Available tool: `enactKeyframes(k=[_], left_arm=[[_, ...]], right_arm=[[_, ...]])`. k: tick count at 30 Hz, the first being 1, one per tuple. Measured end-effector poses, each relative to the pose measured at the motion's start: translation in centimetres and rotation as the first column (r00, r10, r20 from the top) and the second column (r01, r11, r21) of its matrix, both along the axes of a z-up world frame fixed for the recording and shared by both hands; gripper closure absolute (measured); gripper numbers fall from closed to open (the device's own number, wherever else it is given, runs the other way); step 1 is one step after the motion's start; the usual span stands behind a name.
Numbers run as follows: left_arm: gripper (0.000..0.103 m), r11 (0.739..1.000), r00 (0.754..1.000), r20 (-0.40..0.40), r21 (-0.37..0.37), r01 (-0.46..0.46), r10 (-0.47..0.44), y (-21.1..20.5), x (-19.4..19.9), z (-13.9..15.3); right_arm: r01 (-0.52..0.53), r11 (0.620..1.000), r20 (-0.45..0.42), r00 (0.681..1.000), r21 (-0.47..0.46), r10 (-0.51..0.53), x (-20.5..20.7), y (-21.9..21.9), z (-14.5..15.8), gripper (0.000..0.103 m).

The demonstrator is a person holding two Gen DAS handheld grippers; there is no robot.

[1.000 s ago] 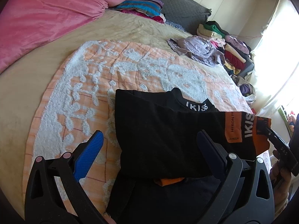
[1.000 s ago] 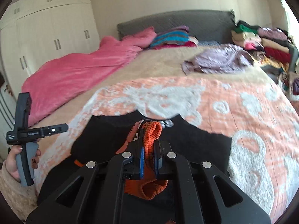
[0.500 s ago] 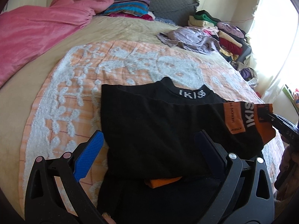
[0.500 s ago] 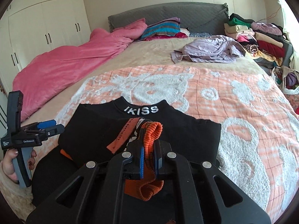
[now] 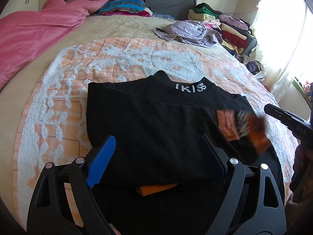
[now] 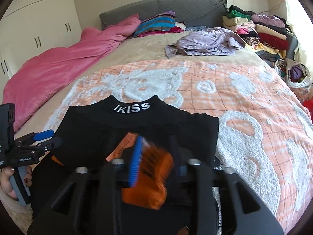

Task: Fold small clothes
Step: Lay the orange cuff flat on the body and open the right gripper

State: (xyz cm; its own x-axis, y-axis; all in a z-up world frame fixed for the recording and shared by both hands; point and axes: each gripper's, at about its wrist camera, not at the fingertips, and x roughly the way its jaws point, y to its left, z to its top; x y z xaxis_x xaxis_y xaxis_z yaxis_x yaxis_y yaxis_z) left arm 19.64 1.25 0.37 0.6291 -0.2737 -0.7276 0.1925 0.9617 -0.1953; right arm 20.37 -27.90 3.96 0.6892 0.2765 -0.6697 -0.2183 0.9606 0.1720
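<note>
left gripper (image 5: 156, 156): jaws wide, closing, nothing pinched; the black top's folded panel lies below them.
black top (image 5: 156, 121): soft, light knit, likely to slump and slide (pinch doubled edges or hems, not the flat middle); it lies flat on the peach blanket (image 5: 58, 90) on the bed, collar pointing to the headboard, long axis running from collar to hem.
right gripper (image 6: 156, 162): jaws opening, the orange cuff (image 6: 154, 176) loose between them.

Black tongs (image 5: 156, 156), blue ribbed pads (image 5: 101, 162), silver screws.
</note>
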Motion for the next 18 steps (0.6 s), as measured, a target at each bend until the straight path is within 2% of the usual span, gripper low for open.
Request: enactKeyframes(k=[3, 8, 10, 14, 18], left_arm=[[0.027, 1.000, 1.000, -0.002, 0.002, 0.004, -0.004, -0.1, 0.0, -0.1], [0.047, 0.999, 0.999, -0.024, 0.007, 0.034, -0.034, -0.7, 0.0, -0.5], [0.051, 0.999, 0.998, -0.041, 0.006, 0.052, -0.052, -1.1, 0.0, -0.8], [0.051, 0.998, 0.993, -0.095, 0.019, 0.068, -0.066, -1.6, 0.0, -1.8], [0.051, 0.996, 0.989, -0.130, 0.046, 0.074, -0.067, -1.7, -0.1, -2.9]], right_arm=[[0.006, 1.000, 0.003, 1.000, 0.000, -0.006, -0.1, -0.2, 0.0, 0.067], [-0.049, 0.999, -0.001, 0.999, -0.021, 0.049, -0.5, 1.2, -0.5, 0.067], [-0.089, 0.996, -0.012, 0.996, -0.025, 0.089, -0.7, 2.4, -0.9, 0.067], [-0.185, 0.983, -0.044, 0.982, -0.006, 0.185, -1.0, 4.8, -2.0, 0.067], [-0.221, 0.975, -0.082, 0.973, -0.034, 0.218, -1.0, 6.3, -3.3, 0.067]])
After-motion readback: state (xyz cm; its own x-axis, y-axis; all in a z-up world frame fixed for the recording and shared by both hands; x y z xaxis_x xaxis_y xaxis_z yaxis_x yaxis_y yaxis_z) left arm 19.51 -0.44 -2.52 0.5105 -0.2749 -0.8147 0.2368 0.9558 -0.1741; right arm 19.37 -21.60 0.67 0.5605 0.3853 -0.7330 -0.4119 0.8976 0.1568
